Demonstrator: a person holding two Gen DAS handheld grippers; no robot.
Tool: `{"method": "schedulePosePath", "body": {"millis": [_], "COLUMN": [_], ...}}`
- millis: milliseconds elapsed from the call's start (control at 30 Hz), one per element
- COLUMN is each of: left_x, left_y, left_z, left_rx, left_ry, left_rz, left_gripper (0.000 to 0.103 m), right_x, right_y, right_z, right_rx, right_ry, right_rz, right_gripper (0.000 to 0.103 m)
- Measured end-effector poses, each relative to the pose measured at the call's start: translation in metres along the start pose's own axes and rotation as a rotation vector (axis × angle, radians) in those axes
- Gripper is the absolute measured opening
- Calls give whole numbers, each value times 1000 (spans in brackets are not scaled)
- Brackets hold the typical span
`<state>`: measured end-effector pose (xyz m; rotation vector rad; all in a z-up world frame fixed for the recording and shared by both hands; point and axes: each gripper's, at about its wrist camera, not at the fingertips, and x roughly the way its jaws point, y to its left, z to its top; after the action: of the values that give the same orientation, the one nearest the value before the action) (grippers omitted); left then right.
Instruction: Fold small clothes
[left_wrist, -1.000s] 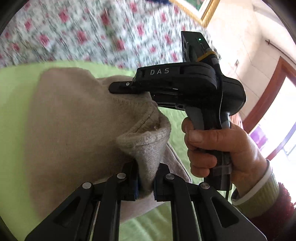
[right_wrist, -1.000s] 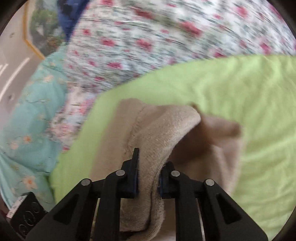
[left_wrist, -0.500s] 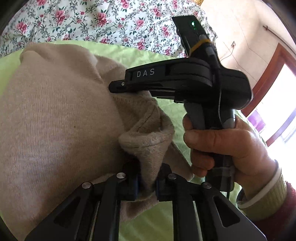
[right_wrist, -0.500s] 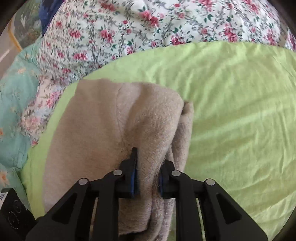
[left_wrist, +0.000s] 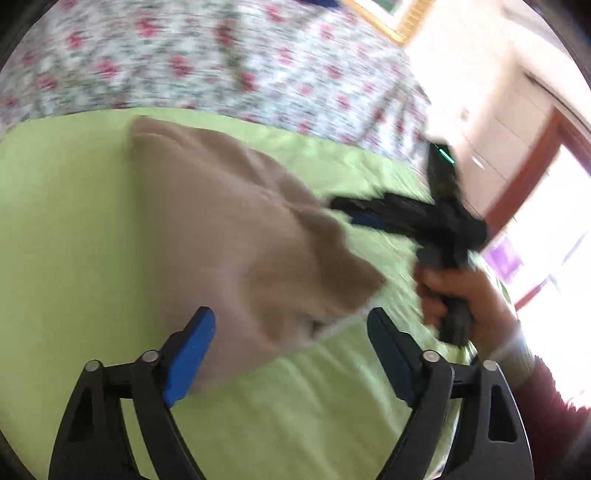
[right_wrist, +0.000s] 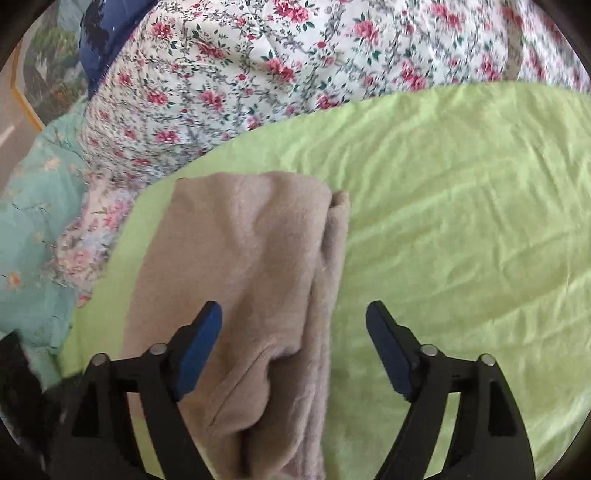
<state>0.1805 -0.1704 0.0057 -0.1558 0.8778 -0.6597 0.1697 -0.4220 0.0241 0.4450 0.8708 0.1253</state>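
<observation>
Beige knit garment (right_wrist: 255, 295) lies folded on a lime-green sheet (right_wrist: 461, 229), soft fuzzy wool-like texture, roughly a long rectangle with a rounded fold at the far end and a narrower layer poking out along its right edge. Near end shows a creased, rolled lip of fabric. In the left wrist view the same garment (left_wrist: 229, 236) is motion-blurred, with an irregular pointed corner toward the right.

Left gripper (left_wrist: 291, 343): jaws have just been opening and now stand wide apart, blue pads bare; the near edge of the garment sits between the fingers but nothing presses on it. Holds nothing.

Right gripper (right_wrist: 293, 332): jaws have just been opening too, now spread wide, blue pads clear of the cloth; garment's right side lies below and between the fingers, left pad over the knit, right pad over bare sheet. Holds nothing. In the left wrist view the right gripper (left_wrist: 340, 208) appears blurred, black plastic body, a hand (left_wrist: 458, 295) wrapped round its handle, pale ribbed cuff and dark red sleeve behind.

Sheet is thin, lightly wrinkled cotton-like cloth. Beyond it a white floral quilt (right_wrist: 295, 55) with red roses, puffy; a teal floral cover (right_wrist: 33, 206) at left. Gold picture frame (left_wrist: 391, 22) and a wood-trimmed bright window (left_wrist: 546, 229) in the background.
</observation>
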Motion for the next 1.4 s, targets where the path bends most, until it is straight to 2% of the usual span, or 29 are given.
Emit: {"method": "schedulePosePath", "body": {"millis": [100, 133, 267, 333, 367, 400, 433, 500, 533, 600, 700, 867, 1067, 1200, 1400], "left_x": [14, 24, 67, 89, 96, 102, 109, 115, 114, 108, 79, 4, -68, -94, -110], "left_y": [39, 56, 100, 112, 114, 114, 114, 112, 109, 102, 94, 97, 118, 143, 166], "left_z": [21, 29, 52, 59, 60, 61, 62, 62, 60, 59, 54, 37, 10, -10, -39], "left_rx": [-97, -148, -292, -341, -344, -338, -328, -312, -298, -258, -205, -143, -109, -150, -191], "left_ry": [12, 30, 122, 159, 168, 177, 181, 171, 159, 129, 103, 56, 29, 22, 5], "left_rz": [71, 68, -22, -114, -123, -132, -140, -147, -137, -123, -94, -42, 58, 88, 86], "left_gripper": [89, 89, 90, 91, 91, 90, 88, 68, 66, 53, 46, 45, 45, 45, 45], "right_x": [12, 16, 43, 57, 61, 65, 67, 70, 69, 60, 41, 35, 62, 82, 91], "right_y": [-2, -3, -14, -20, -21, -20, -19, -16, -15, -6, 25, 74, 135, 161, 177], "right_z": [-1, -1, 3, 3, 2, 1, 0, -4, -4, -6, -11, -31, -63, -78, -85], "right_rx": [39, 49, 109, 145, 151, 143, 141, 163, 157, 150, 109, 56, 16, 16, -15], "right_ry": [31, 38, 83, 112, 122, 121, 127, 133, 128, 98, 43, 28, 70, 110, 131], "right_rz": [55, 64, 116, 134, 132, 133, 144, 169, 166, 170, 191, 271, 361, 386, 357], "right_gripper": [82, 82, 82, 82, 81, 73, 54, 43, 37, 34, 32, 31, 31, 31, 31]}}
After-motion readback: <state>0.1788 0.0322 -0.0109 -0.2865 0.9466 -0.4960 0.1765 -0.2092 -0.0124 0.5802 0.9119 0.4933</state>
